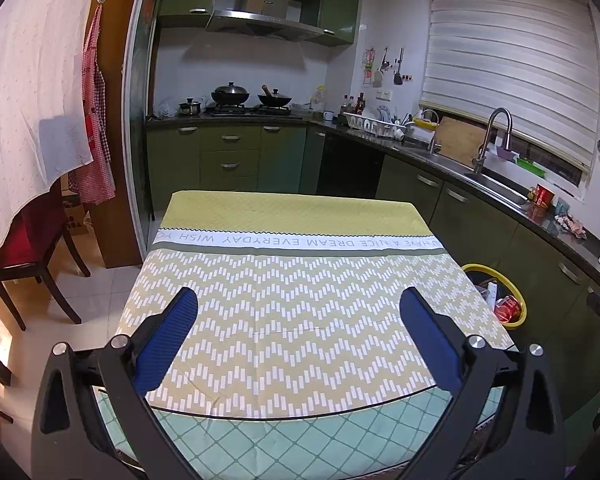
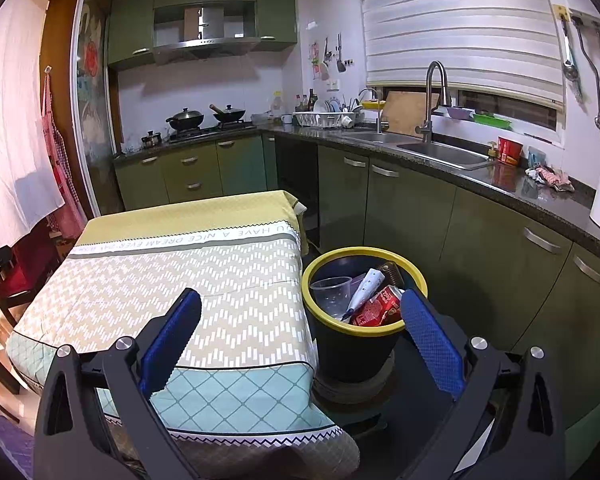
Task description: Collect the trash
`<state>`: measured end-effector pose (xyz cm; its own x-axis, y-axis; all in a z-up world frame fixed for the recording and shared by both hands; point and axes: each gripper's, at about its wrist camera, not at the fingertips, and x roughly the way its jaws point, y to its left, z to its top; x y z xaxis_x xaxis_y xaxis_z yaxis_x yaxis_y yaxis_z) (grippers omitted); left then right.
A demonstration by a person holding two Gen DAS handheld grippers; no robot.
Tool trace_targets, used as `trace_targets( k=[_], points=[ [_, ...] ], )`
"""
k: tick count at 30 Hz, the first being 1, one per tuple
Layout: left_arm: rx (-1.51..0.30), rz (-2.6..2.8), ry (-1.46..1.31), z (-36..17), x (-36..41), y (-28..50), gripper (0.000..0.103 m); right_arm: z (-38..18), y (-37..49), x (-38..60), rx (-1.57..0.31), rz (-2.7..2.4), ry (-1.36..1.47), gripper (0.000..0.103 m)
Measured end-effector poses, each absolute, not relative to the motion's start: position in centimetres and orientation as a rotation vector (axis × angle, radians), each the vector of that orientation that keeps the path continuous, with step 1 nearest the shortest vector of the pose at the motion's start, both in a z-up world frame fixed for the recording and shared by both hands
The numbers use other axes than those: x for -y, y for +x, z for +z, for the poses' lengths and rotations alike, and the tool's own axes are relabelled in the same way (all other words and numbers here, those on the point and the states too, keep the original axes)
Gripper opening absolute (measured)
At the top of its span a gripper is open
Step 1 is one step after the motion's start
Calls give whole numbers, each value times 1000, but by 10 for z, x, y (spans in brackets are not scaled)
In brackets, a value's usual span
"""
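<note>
Home kitchen. Green cabinets (image 2: pixel 404 204) run along two walls under a dark countertop (image 2: pixel 512 188). Gas stove with lidded woks (image 1: pixel 230 94), range hood (image 1: pixel 260 24) above. Steel sink (image 2: pixel 444 152), tall faucet (image 2: pixel 434 96), dish rack (image 2: pixel 324 118), apron (image 1: pixel 94 112) hanging.

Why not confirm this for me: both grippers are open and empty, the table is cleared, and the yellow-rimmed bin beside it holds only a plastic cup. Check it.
Not quite: the yellow-rimmed bin holds more than the plastic cup. The right wrist view shows a red wrapper and a white tube in it too. The rest stands: the left gripper and right gripper are open and empty, and nothing lies on the table.
</note>
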<state>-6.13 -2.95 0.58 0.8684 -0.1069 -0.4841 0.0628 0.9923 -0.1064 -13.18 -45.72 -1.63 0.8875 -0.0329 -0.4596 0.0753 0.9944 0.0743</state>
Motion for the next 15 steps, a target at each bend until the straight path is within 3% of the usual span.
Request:
trace_targets(
  k=[15],
  points=[
    [-524, -111, -77, 6, 34, -59, 96, -14, -132, 457, -476, -58, 92, 98]
  ],
)
